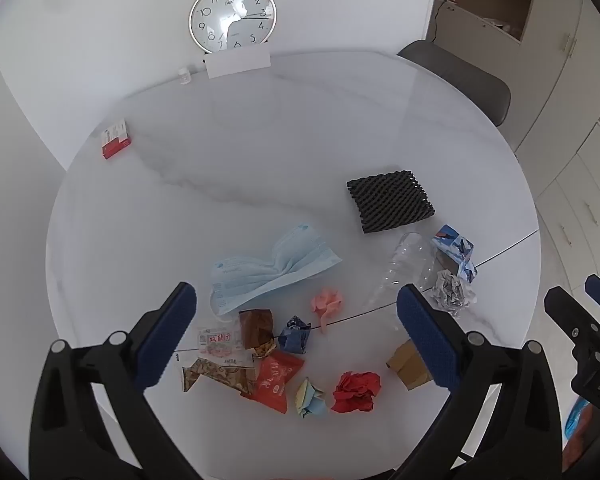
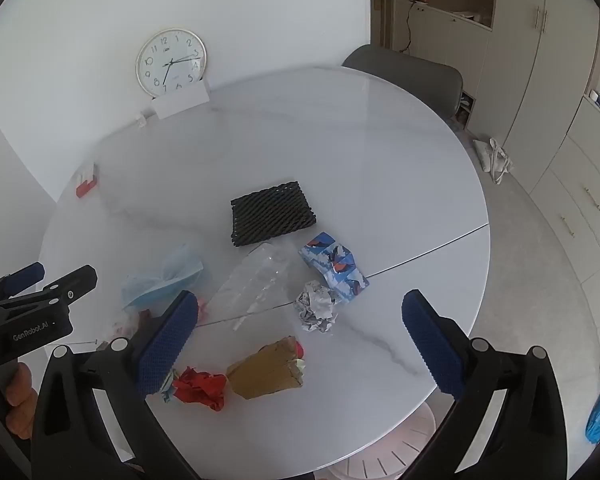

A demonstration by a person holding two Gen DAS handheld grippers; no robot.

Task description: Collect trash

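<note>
Trash lies on the near half of a round white marble table point(image 1: 260, 140). A blue face mask point(image 1: 272, 266), a pink scrap point(image 1: 327, 302), snack wrappers point(image 1: 236, 356), a red wrapper point(image 1: 276, 380), a red crumpled paper point(image 1: 356, 392), a brown cardboard piece point(image 2: 266, 370), a clear plastic bottle point(image 2: 256, 278), a grey crumpled paper point(image 2: 316, 310) and a blue printed carton point(image 2: 334, 266) show. My left gripper point(image 1: 296, 336) is open and empty above the wrappers. My right gripper point(image 2: 300, 340) is open and empty above the cardboard piece.
A black foam mesh mat point(image 1: 390, 204) lies mid-table. A red and white box point(image 1: 116, 139) sits at the far left. A wall clock point(image 1: 232, 16) stands behind a white card point(image 1: 238, 62). A grey chair point(image 1: 460, 76) is at the far side. A pale slatted bin point(image 2: 396, 452) sits under the table's near edge.
</note>
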